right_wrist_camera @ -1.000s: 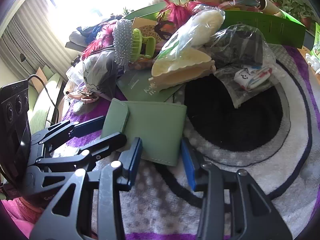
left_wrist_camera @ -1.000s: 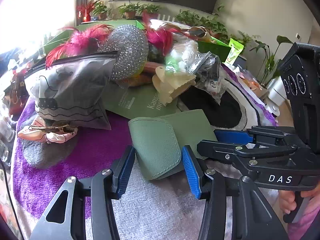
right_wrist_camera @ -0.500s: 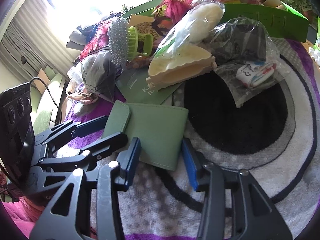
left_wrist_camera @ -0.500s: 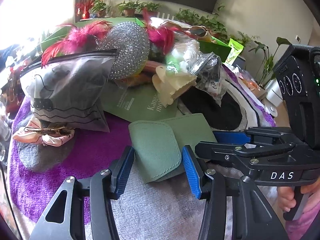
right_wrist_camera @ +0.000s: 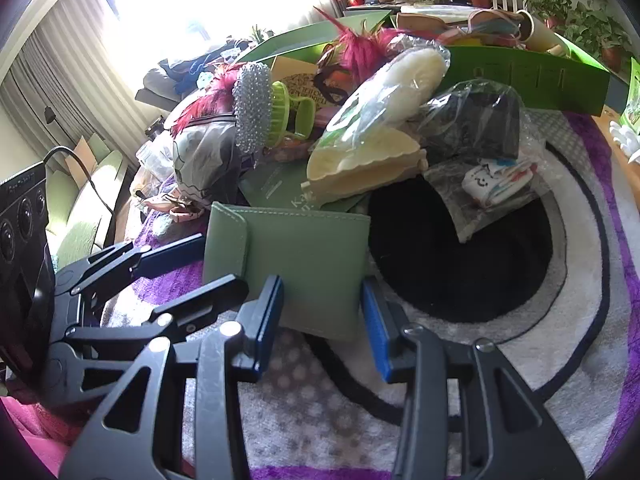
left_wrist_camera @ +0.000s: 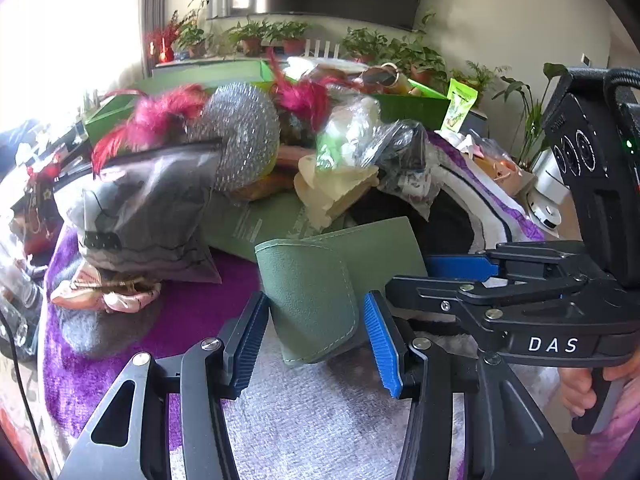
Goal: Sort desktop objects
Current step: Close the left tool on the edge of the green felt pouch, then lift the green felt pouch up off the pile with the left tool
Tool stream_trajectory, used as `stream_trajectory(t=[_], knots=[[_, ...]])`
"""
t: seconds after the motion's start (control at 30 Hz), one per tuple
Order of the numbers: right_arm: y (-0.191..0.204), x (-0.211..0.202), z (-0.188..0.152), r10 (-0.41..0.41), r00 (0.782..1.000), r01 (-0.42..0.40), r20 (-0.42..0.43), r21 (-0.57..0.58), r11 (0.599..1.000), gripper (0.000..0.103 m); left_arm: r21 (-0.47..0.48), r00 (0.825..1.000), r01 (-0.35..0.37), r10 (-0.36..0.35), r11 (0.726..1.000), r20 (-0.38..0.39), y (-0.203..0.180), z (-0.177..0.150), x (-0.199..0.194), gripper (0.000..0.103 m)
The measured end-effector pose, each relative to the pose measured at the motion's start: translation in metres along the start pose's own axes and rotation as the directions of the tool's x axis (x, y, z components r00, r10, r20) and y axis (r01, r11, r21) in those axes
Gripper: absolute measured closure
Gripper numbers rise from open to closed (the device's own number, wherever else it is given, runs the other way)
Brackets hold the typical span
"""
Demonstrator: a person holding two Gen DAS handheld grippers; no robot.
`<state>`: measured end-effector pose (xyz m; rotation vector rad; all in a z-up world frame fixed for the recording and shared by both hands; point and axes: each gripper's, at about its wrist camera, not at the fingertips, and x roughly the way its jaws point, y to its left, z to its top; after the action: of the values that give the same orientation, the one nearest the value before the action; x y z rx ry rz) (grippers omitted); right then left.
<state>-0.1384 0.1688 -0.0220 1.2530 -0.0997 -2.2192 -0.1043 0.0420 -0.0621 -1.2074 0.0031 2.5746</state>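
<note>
Centrally, a green wallet (left_wrist_camera: 320, 288) lay on the patterned rug (right_wrist_camera: 520, 340), at the near edge of a heap of clutter. The left gripper (left_wrist_camera: 316, 332) bracketed the wallet's flap end: its blue pads (left_wrist_camera: 382, 344) stood apart on either side, neither pressing the leather. The right gripper (right_wrist_camera: 322, 320) straddled the wallet's other near corner, jaws likewise apart with a gap at each pad; they had just been closing slightly, wallet between them. At 12 o'clock from the wallet lay a cream hair claw (right_wrist_camera: 360, 168) on a green booklet (left_wrist_camera: 260, 220). At 10 o'clock sat a grey zip pouch (left_wrist_camera: 152, 208) and a silver beaded brush (left_wrist_camera: 244, 140).
</note>
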Motion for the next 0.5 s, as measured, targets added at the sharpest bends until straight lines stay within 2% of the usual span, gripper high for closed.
stream_trajectory(t=[0.23, 0.37, 0.5], knots=[[-0.004, 0.009, -0.005, 0.0, 0.999, 0.001, -0.048, 0.025, 1.0, 0.061, -0.036, 0.998, 0.028, -0.03, 0.999, -0.054, 0.006, -0.005, 0.012, 0.054], [-0.004, 0.01, -0.004, -0.002, 0.999, 0.003, -0.054, 0.029, 1.0, 0.061, -0.049, 0.998, 0.04, -0.043, 0.998, -0.05, 0.009, -0.004, 0.015, 0.054], [-0.012, 0.014, -0.001, 0.037, 0.999, -0.034, -0.039, 0.074, 0.997, 0.06, -0.079, 0.998, 0.045, -0.048, 0.996, -0.044, 0.011, -0.001, 0.017, 0.054]])
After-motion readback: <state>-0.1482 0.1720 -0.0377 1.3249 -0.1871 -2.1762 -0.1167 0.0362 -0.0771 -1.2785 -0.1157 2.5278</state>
